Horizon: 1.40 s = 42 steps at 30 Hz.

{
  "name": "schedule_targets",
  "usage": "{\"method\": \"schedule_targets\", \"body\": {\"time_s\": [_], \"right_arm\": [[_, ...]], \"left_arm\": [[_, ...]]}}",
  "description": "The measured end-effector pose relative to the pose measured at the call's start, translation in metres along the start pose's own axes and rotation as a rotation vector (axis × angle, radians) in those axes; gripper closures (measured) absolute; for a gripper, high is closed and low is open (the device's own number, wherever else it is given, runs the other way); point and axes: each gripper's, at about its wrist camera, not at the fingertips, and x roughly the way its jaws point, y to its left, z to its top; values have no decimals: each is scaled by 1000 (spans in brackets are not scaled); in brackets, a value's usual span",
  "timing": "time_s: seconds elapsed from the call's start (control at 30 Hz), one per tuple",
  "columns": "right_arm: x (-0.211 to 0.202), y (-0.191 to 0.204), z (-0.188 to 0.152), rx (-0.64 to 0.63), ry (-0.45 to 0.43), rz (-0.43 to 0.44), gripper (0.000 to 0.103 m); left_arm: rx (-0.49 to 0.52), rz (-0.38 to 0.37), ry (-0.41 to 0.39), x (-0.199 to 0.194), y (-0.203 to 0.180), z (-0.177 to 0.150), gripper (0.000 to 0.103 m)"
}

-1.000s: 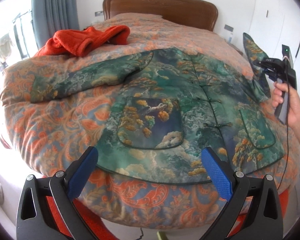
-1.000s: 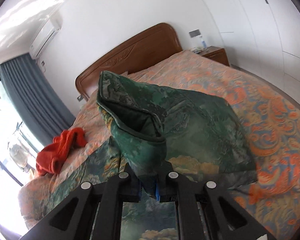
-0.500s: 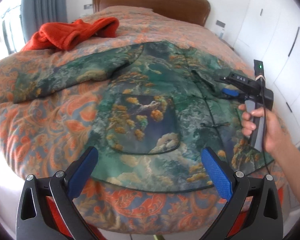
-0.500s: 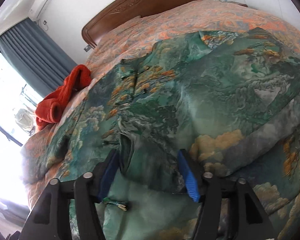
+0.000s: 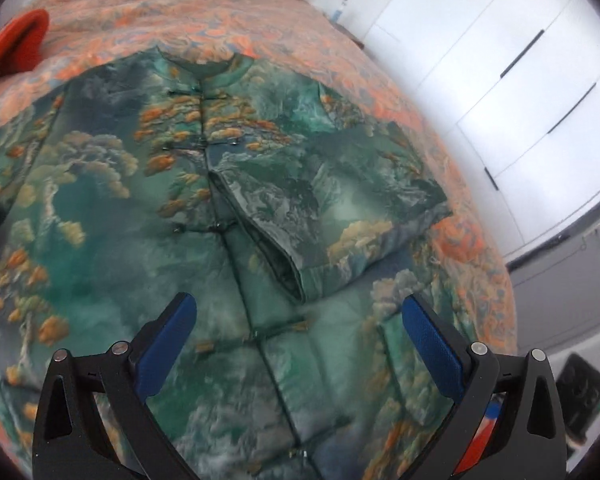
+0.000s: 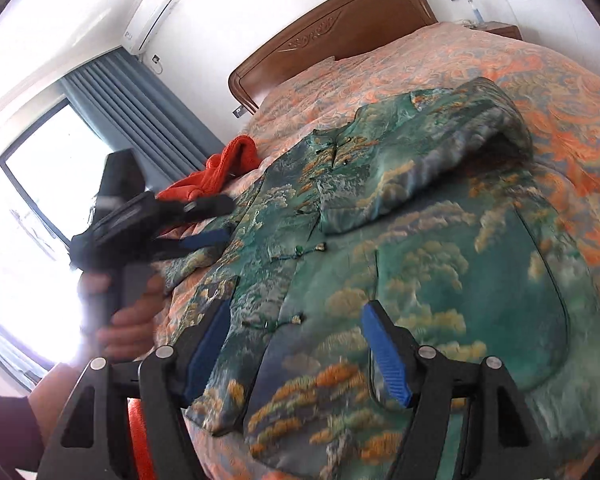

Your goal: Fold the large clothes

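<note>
A large green jacket (image 5: 140, 208) with a gold tree and cloud print lies flat, front up, on the bed. Its right sleeve (image 5: 340, 200) lies folded across the chest, cuff near the button line; it also shows in the right wrist view (image 6: 420, 176). My left gripper (image 5: 300, 320) is open and empty, low over the jacket's front. My right gripper (image 6: 296, 344) is open and empty above the jacket's hem (image 6: 300, 420) near the bed's foot. The left gripper (image 6: 204, 220) also shows in the right wrist view, over the jacket's left side.
An orange paisley bedspread (image 6: 560, 92) covers the bed, with a wooden headboard (image 6: 332, 28) behind. A red garment (image 6: 228, 168) lies near the pillow end. White wardrobe doors (image 5: 520, 80) stand to the right, a curtained window (image 6: 40, 200) to the left.
My right gripper has let go of the sleeve, left it folded on the chest, and drawn back to the hem. My left gripper has moved forward and down over the jacket.
</note>
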Motion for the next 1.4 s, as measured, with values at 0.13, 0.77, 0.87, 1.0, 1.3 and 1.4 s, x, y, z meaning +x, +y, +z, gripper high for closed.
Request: {"method": "schedule_targets", "body": {"time_s": [0.13,0.77,0.87,1.0,1.3,1.4], "right_arm": [[-35,-3,-23,45,-25,-21,33],[-58,-5,-11,-27,-93,-131,33],[-46,-17,7,-33,-74,-184,33],[-27,-40,56,-26,-59,-239,33],[66,-149,202,177,2,-263,66],[111,-186,222,258,64,-272,66]], "left_arm": [[-55,58,97,51,3,17,1],[-119,210,-79,15,31,86,93],[-125,231,-41,37,44,80,89],[-100,264,-29,66,48,68,82],[-123,247,-112,78,63,40,70],[-83,269,-139,84,59,35,70]]}}
